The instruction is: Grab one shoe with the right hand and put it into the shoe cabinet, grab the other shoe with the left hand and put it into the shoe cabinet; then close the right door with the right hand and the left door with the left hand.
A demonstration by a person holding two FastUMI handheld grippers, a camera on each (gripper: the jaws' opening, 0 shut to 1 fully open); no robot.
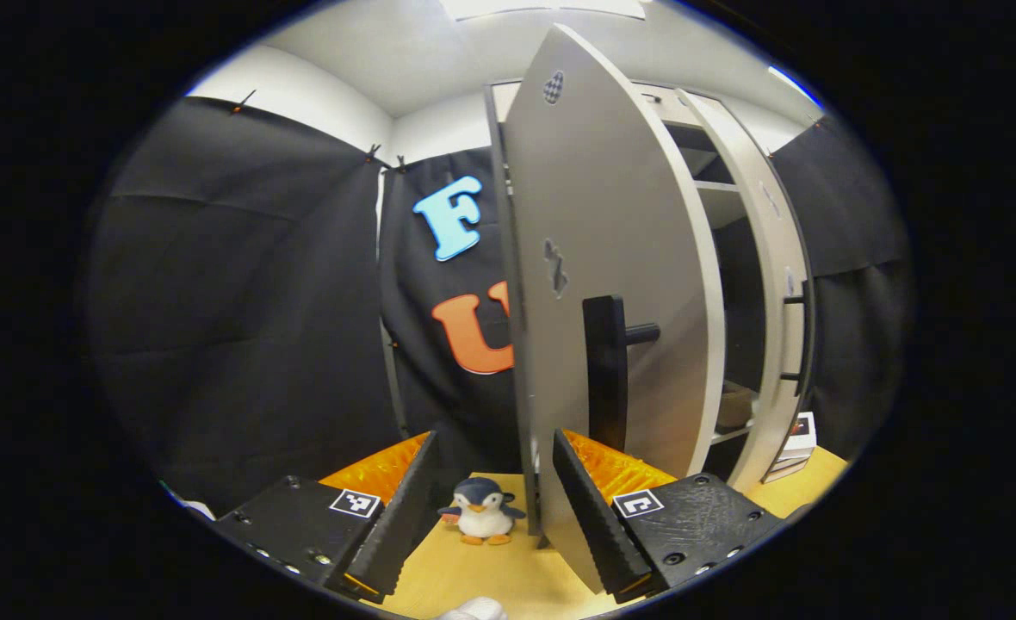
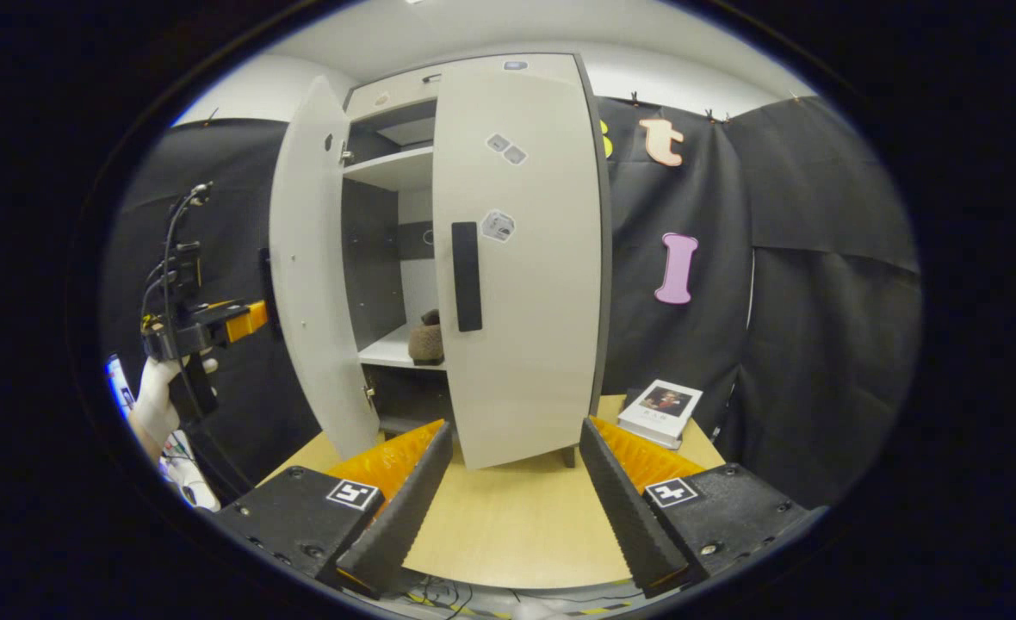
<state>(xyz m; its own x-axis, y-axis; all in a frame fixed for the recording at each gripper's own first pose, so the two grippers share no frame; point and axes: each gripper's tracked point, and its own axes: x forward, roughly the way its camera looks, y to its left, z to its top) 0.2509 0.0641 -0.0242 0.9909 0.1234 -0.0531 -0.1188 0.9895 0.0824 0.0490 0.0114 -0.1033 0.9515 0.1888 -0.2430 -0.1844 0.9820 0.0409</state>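
Sitting inside half-open shoe cabinet (image 2: 508, 258): brown shoe (image 2: 427, 337); both grippers' jaws spread, empty.

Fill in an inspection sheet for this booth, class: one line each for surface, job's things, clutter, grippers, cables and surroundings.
Surface: light wooden table, bare in front of the cabinet.
Job's things: shoe cabinet stands upright; right door looks closed or nearly so; left door swung open; a brown shoe sits on the inner shelf.
Clutter: toy penguin by the open door's foot; book right of the cabinet.
Grippers: left gripper open, empty, facing the left door's edge; right gripper open, empty.
Cables: wires on the far gripper, held by a gloved hand.
Surroundings: black cloth wall, white ceiling.
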